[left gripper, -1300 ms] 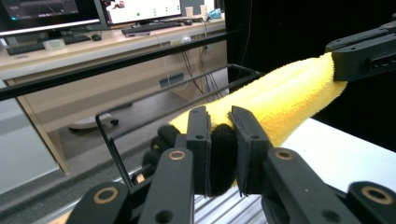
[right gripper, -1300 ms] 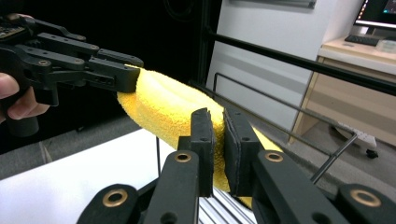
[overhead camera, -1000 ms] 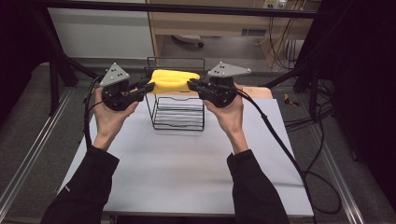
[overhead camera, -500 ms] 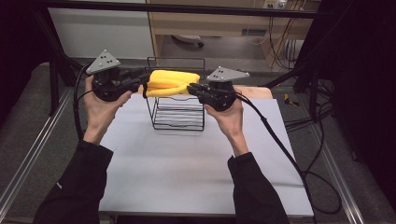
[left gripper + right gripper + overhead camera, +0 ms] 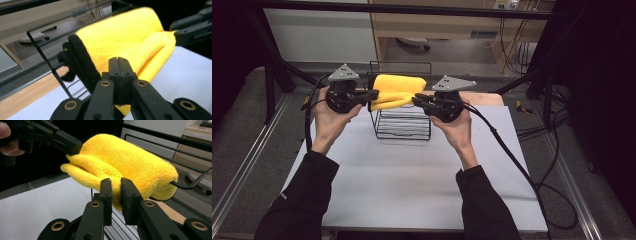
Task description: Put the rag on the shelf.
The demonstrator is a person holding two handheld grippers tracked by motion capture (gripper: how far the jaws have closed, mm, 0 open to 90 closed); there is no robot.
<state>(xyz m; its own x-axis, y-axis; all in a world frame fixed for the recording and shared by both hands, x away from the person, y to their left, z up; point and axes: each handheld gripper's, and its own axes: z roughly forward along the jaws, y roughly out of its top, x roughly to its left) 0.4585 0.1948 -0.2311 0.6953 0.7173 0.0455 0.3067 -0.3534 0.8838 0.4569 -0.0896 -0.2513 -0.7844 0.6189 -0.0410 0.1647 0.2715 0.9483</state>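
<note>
Wire basket [image 5: 404,127], black, standing on a white table [image 5: 412,180] towards its far edge. Contents: one yellow cloth [image 5: 398,90], folded, draped over the basket's top rim and raised above the wires, its lower fold hanging free. Left gripper [image 5: 371,95]: jaws have just been closing and now meet, pinching the cloth's left edge. Right gripper [image 5: 418,100]: jaws clamped on the cloth's right edge, a thin fold between the pads [image 5: 106,195].
</note>
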